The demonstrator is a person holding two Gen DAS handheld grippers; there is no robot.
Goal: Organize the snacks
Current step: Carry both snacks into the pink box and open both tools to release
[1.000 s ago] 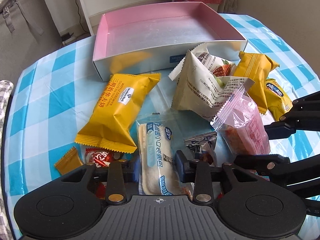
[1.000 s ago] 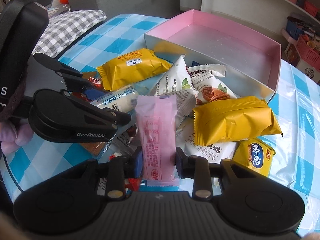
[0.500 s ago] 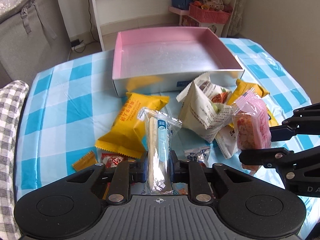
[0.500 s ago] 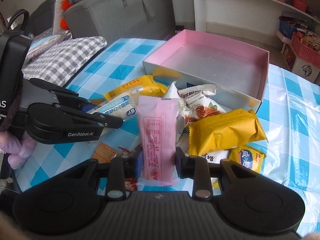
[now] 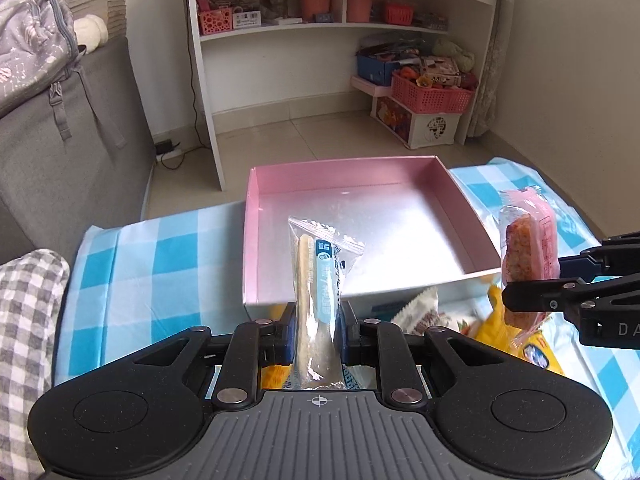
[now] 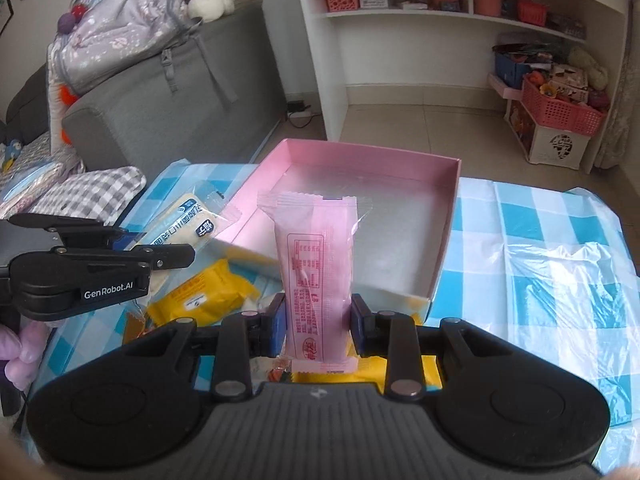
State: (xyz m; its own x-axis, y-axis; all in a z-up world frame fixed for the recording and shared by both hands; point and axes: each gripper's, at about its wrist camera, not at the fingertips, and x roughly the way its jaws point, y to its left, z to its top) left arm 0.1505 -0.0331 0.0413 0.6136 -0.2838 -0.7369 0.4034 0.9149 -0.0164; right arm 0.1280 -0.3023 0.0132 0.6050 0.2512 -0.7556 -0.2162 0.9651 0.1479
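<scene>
My left gripper (image 5: 318, 330) is shut on a clear-and-blue wrapped snack (image 5: 320, 284) and holds it upright above the table, in front of the empty pink box (image 5: 256, 240). My right gripper (image 6: 318, 318) is shut on a pink wrapped snack (image 6: 314, 264), also held upright before the pink box (image 6: 444, 248). The pink snack shows at the right of the left wrist view (image 5: 528, 240). The blue snack shows at the left of the right wrist view (image 6: 188, 232). Both snacks hang near the box's front wall.
Several snacks lie on the blue checked tablecloth (image 6: 540, 240) below the grippers, among them a yellow packet (image 6: 200, 298) and a white packet (image 5: 420, 312). A grey sofa (image 5: 60, 128) stands left, a white shelf (image 5: 320, 20) behind, a checked cushion (image 5: 28, 308) at the left edge.
Both grippers have lifted their snacks off the pile and moved forward toward the pink box. The views have tilted up, so the shelf and floor now show.
</scene>
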